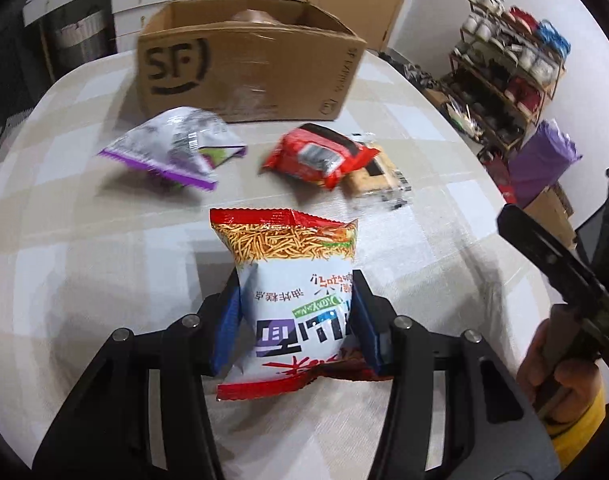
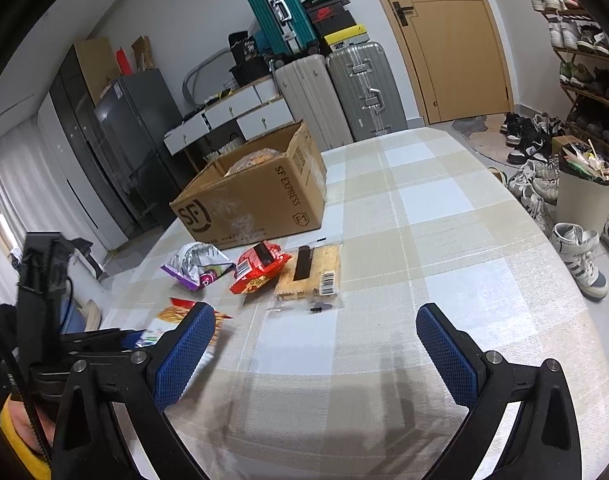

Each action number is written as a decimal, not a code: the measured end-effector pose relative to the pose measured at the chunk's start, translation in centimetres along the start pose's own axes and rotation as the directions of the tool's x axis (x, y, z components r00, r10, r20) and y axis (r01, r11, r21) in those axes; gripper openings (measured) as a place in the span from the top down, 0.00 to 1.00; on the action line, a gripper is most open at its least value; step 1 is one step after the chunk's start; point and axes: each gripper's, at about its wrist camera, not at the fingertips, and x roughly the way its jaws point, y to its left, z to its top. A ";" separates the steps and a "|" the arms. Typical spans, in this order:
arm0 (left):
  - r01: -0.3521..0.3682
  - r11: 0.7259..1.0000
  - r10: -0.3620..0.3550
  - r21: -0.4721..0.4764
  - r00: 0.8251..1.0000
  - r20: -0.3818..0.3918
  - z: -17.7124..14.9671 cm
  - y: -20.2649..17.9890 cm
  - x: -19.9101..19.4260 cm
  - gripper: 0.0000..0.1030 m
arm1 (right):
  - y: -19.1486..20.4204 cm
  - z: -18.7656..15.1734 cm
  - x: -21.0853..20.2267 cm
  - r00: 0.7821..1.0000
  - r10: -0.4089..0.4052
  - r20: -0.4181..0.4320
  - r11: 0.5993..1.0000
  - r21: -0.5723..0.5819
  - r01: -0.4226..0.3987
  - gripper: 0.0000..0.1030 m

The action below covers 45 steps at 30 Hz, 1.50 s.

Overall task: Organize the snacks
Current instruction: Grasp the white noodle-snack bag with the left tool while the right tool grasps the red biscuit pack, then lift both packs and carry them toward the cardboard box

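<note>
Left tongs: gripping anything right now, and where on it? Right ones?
Left tongs pinch the noodle-snack bag across its lower half, blue pads on both side edges. Right tongs stand open, empty.

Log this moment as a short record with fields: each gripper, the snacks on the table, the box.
left gripper: jaws shut on the noodle snack bag
right gripper: jaws open, nothing between them
loose snacks: purple packet, red packet, cracker pack, all lying on the checked tablecloth
cardboard box: open-topped, behind the snacks, something already inside
</note>
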 end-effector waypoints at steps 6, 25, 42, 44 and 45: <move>0.005 0.999 -0.003 -0.050 0.999 0.041 -2.4 3.5 -2.6 0.54 | 2.9 1.5 2.4 0.997 0.041 -0.061 0.993 -0.104 -0.047 0.01; -0.025 0.967 0.046 -0.252 0.996 0.079 -5.9 13.8 -7.3 0.54 | 8.9 4.1 16.4 0.954 -0.065 -0.294 0.883 -0.461 -0.082 0.44; -0.007 0.968 0.045 -0.253 0.989 0.143 -8.0 13.1 -10.9 0.54 | 9.8 4.3 8.6 0.971 0.080 -0.223 0.921 -0.356 -0.158 0.56; -0.007 0.970 0.046 -0.244 0.987 0.155 -8.2 12.5 -11.6 0.54 | 10.3 4.3 6.6 0.972 0.126 -0.196 0.924 -0.334 -0.187 0.56; -0.009 0.971 0.049 -0.238 0.985 0.163 -8.3 12.2 -12.0 0.54 | 10.6 4.2 5.7 0.971 0.152 -0.186 0.925 -0.319 -0.207 0.56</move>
